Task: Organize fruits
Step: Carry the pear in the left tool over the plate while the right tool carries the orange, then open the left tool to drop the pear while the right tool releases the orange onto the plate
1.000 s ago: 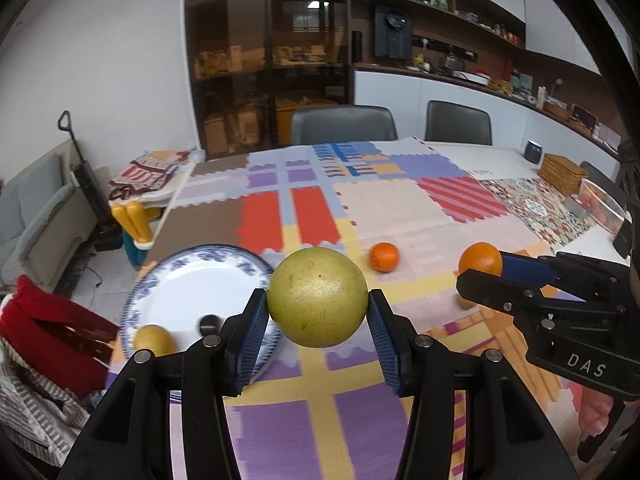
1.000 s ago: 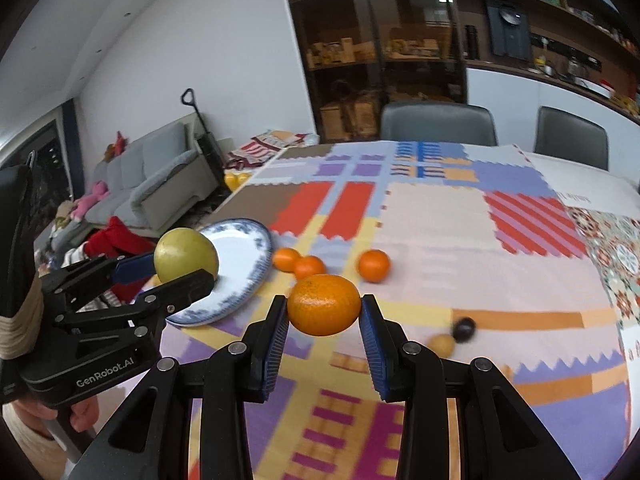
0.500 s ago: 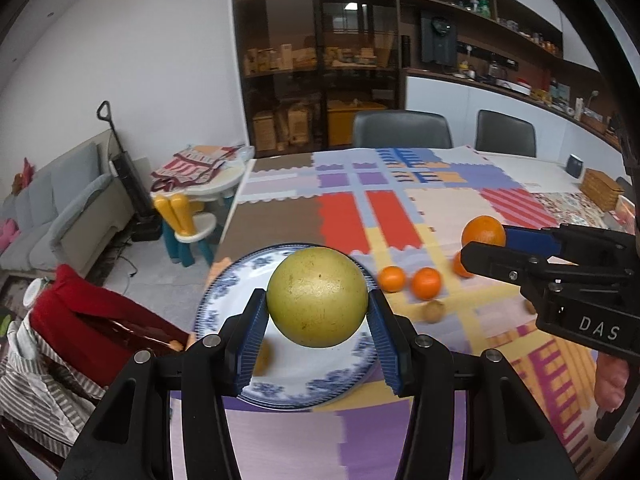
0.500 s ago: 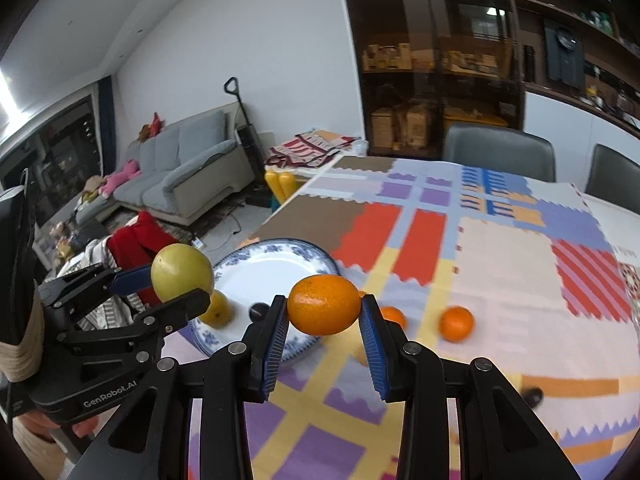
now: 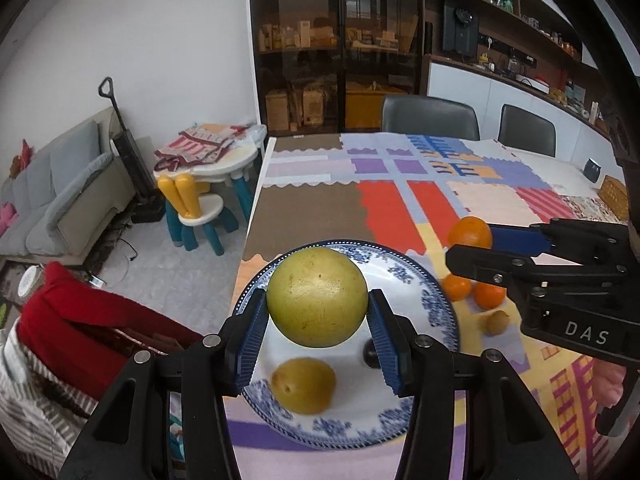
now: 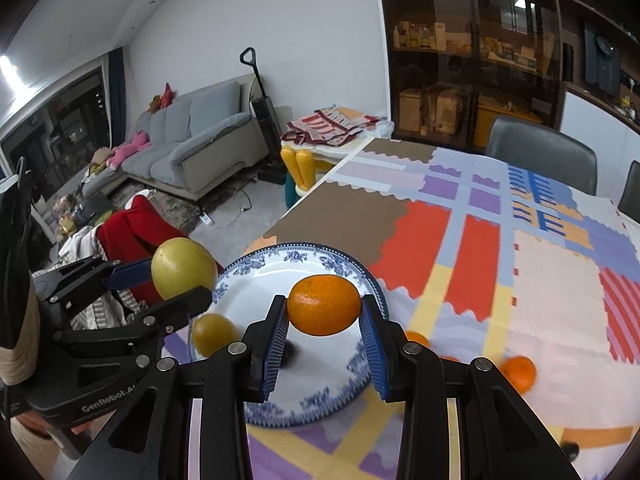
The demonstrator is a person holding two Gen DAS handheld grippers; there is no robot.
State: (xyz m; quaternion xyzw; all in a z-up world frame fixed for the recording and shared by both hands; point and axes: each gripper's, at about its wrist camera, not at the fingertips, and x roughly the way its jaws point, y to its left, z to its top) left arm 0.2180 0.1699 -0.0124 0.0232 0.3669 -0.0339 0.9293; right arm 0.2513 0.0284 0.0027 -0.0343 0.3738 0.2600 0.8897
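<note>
Within the last second both grippers have travelled over the blue-patterned white plate (image 5: pixel 432 292), the left gripper (image 5: pixel 318 322) clamped on the round yellow-green fruit (image 5: pixel 317 297) and the right gripper (image 6: pixel 324 326) on the smooth orange mandarin (image 6: pixel 324 304), so release onto it appears imminent.

Yellow-green pomelo (image 5: pixel 317 297) with brown specks. Orange mandarin (image 6: pixel 324 304). White plate (image 5: pixel 416 280), blue floral rim, holding a yellow fruit (image 5: pixel 303 385) and a dark small fruit (image 5: pixel 368 354). Bench cloth (image 5: pixel 400 208): patchwork of brown, red, purple, yellow, pale blue, red stripes. Black grippers, blue ribbed pads (image 5: pixel 382 344). Red garment (image 5: pixel 80 320).
</note>
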